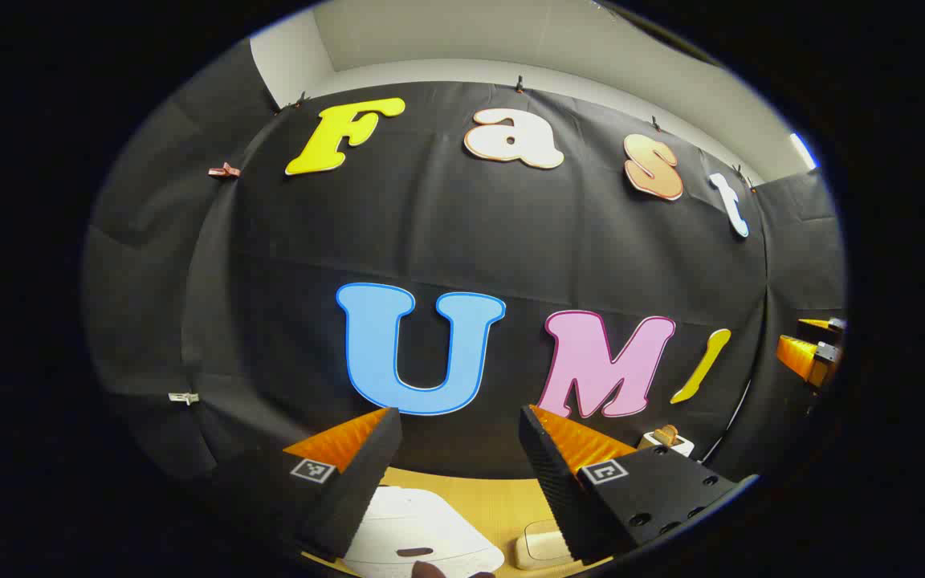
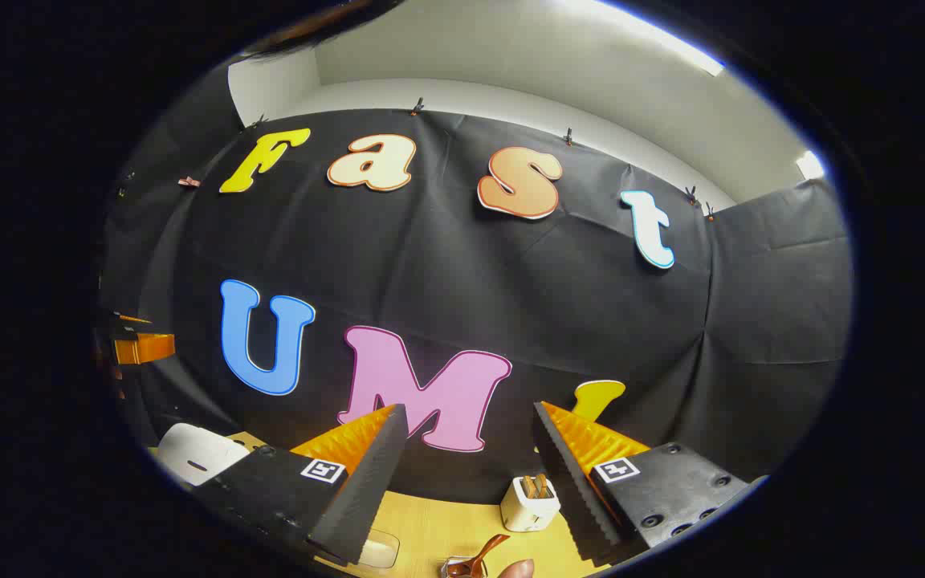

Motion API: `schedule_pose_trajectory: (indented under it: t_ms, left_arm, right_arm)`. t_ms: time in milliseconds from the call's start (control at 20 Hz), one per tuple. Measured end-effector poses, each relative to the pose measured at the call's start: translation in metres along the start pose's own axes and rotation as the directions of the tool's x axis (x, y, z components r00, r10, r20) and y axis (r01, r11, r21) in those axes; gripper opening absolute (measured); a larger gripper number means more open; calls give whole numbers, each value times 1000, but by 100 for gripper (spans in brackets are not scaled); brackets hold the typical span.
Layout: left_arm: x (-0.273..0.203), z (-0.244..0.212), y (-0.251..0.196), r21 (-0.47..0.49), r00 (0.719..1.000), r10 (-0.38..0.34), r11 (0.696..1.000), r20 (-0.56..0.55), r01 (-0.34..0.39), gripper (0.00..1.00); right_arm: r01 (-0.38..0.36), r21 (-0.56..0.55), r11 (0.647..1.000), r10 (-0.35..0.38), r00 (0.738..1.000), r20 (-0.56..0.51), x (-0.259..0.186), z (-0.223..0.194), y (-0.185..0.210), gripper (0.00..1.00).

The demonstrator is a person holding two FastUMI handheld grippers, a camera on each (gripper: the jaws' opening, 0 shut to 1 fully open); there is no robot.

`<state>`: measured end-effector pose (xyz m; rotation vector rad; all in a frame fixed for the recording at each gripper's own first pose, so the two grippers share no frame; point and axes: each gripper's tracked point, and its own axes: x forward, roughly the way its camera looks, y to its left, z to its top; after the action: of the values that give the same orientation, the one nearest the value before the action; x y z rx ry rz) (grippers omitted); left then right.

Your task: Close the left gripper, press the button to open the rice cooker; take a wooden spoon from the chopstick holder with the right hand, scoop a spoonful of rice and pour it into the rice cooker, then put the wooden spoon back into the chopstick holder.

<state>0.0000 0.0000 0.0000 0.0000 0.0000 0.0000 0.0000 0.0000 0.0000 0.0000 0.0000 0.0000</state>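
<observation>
Opening step: left gripper (image 1: 458, 449) and right gripper (image 2: 470, 449), jaws wide, empty; left must shut, press rice cooker (image 1: 422, 534) lower centre.

Rice cooker (image 1: 422, 534): white, rounded body, lid down, a dark oval slot near its front edge. Sits on the light wooden surface (image 1: 503, 502), seen low in the left gripper view; in the right gripper view it lies at the far left.

Chopstick holder (image 2: 530, 504): small white boxy container, upright on the surface near the black backdrop. Two wooden handles stand up out of its top.

Wooden spoon (image 2: 478, 558): brown, curved handle, lying low in front of the holder; bowl end unclear.
</observation>
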Motion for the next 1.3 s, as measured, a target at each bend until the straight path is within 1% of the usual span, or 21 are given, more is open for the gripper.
schedule_pose_trajectory:
  t_ms: [550, 1300]
  left_arm:
    - [4, 1, 2, 8, 1000, 14, 1000, -1, -14, 95]
    - [11, -5, 2, 9, 1000, 10, 1000, -19, -10, 95]
  right_arm:
    - [-12, -5, 1000, 12, 1000, 6, 8, -3, 3, 96]
    - [-5, -18, 1000, 5, 1000, 0, 12, -5, 1, 96]
